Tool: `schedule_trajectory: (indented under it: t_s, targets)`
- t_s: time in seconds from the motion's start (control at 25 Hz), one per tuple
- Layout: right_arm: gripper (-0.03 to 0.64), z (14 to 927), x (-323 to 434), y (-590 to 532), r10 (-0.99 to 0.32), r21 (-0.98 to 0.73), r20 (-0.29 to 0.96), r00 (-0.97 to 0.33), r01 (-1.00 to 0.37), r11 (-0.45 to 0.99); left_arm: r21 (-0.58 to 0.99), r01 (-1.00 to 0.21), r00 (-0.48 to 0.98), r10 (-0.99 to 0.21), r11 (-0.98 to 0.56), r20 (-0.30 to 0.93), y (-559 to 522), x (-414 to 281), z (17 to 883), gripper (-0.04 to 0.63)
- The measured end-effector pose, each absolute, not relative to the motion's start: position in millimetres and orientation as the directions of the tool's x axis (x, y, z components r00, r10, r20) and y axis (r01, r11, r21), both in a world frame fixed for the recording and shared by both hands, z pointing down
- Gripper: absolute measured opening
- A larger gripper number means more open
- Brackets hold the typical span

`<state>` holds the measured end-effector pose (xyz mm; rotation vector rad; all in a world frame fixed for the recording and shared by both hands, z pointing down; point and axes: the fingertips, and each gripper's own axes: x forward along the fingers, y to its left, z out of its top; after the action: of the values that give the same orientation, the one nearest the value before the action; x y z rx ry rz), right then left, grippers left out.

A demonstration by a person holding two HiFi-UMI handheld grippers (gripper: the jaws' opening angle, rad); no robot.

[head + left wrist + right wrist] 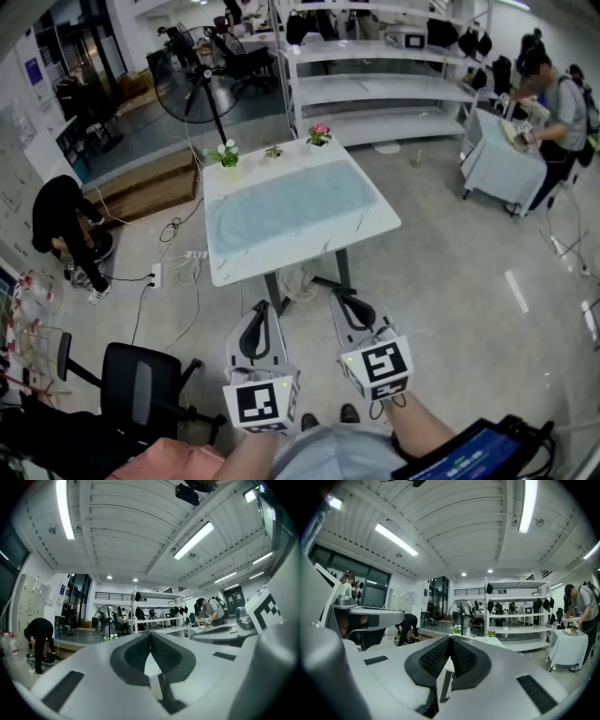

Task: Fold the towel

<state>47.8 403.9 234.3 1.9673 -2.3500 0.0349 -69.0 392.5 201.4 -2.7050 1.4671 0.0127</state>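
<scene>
Head view: pale blue towel (292, 204) lies flat, spread over most of the white counter (305, 261); small flower pots (319, 137) along far edge. Left hand-held gripper (262, 306) & right hand-held gripper (340, 296) hover near the counter's near edge, clear of towel.
Left gripper view: jaws pressed together, nothing btwn.
Right gripper view: pads together, empty.

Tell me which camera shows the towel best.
The head view: the towel lies spread flat on the white table, its whole outline visible. The right gripper view catches only a sliver of the table; the left gripper view, only the flowers. Neither shows the towel.
</scene>
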Motion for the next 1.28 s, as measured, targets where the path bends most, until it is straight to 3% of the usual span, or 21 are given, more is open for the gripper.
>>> schedule_trajectory:
  t_s: [0.76, 1.28]
  targets:
    - [0.018, 274, 96, 396, -0.963, -0.040, 0.115, -0.244, -0.970, 0.241, -0.056, -0.867, 0.492, -0.869, -0.494, 0.052, 390, -28, 241, 0.008]
    - [0.032, 313, 105, 274, -0.948, -0.044, 0.167, -0.270, -0.963, 0.267, 0.002, -0.892, 0.450, -0.887, -0.452, 0.101, 263, -36, 292, 0.008]
